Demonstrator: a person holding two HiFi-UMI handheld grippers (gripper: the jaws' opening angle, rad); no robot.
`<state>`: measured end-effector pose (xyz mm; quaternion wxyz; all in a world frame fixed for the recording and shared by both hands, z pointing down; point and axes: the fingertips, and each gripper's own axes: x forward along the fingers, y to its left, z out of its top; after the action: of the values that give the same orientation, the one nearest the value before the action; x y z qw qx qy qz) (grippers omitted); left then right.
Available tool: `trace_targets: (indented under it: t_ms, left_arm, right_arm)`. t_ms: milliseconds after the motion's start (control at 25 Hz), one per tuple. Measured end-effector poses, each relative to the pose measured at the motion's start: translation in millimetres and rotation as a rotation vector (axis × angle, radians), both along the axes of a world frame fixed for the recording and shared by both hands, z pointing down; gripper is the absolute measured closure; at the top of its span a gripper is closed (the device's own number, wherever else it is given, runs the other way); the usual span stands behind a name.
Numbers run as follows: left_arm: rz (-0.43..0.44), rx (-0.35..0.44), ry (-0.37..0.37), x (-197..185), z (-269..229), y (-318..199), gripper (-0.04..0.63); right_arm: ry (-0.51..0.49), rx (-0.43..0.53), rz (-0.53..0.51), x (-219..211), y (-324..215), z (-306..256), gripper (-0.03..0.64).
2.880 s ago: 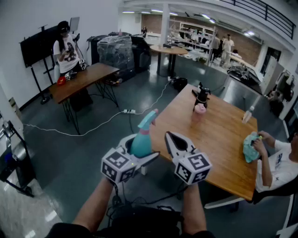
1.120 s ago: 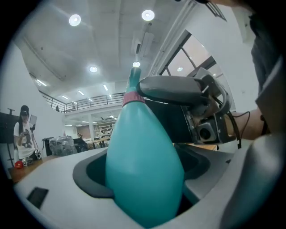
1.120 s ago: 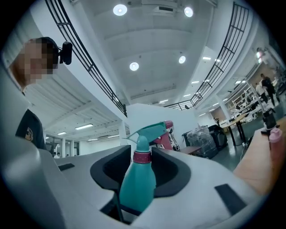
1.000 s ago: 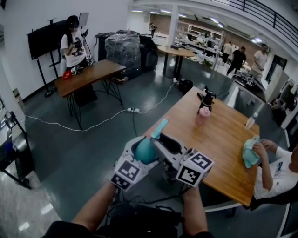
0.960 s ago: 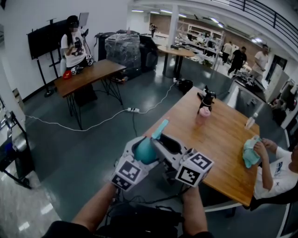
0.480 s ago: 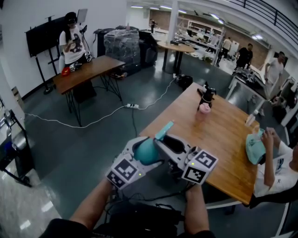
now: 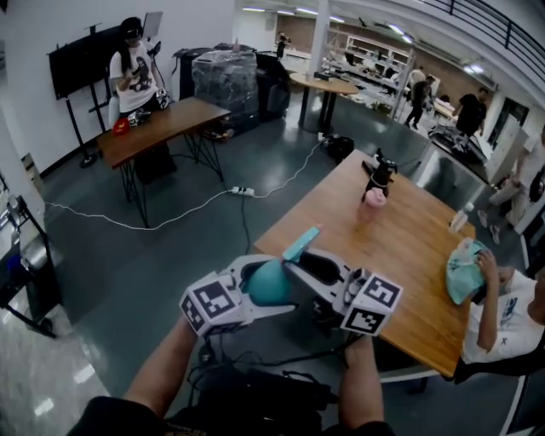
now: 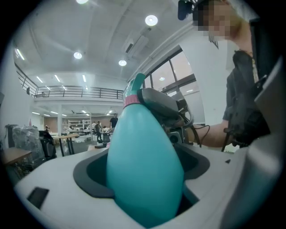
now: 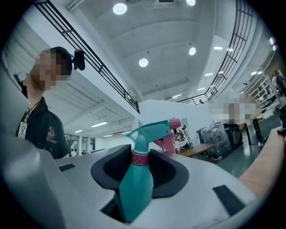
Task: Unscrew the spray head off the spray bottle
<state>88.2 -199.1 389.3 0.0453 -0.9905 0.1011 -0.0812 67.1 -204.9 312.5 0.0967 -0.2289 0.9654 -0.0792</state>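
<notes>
The left gripper (image 8: 143, 190) is still clamping the bottle (image 7: 269, 283) by its belly, though its cube (image 7: 209, 304) is turning further left than a moment ago. The right gripper (image 9: 139, 173), earlier open alongside, is now pinching the pink collar (image 9: 140, 158) under the spray head (image 7: 301, 243).

Open workshop hall: railing (image 7: 485, 21) overhead, desk (image 7: 162, 123) and power strip (image 7: 243, 191) left of table (image 7: 409, 247).
</notes>
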Motion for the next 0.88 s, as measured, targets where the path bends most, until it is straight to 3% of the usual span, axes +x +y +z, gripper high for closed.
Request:
trace_targets:
  t_ms: [240, 360, 520, 880]
  left_arm:
    - [0.159, -0.077, 0.013, -1, 2, 18, 0.166]
    - [0.178, -0.072, 0.022, 1, 0, 20, 0.166]
    - [0.111, -0.065, 0.052, 6, -3, 8, 0.166]
    - [-0.173, 0.001, 0.073, -2, -6, -36, 0.164]
  right_arm:
    - [-0.039, -0.015, -0.101, 0, 10, 3, 0.483]
    - [-0.052, -0.003, -0.109, 1, 12, 1, 0.472]
    - [-0.032, 0.004, -0.019, 8, 3, -1, 0.468]
    - [0.014, 0.021, 0.159, 11, -11, -3, 0.432]
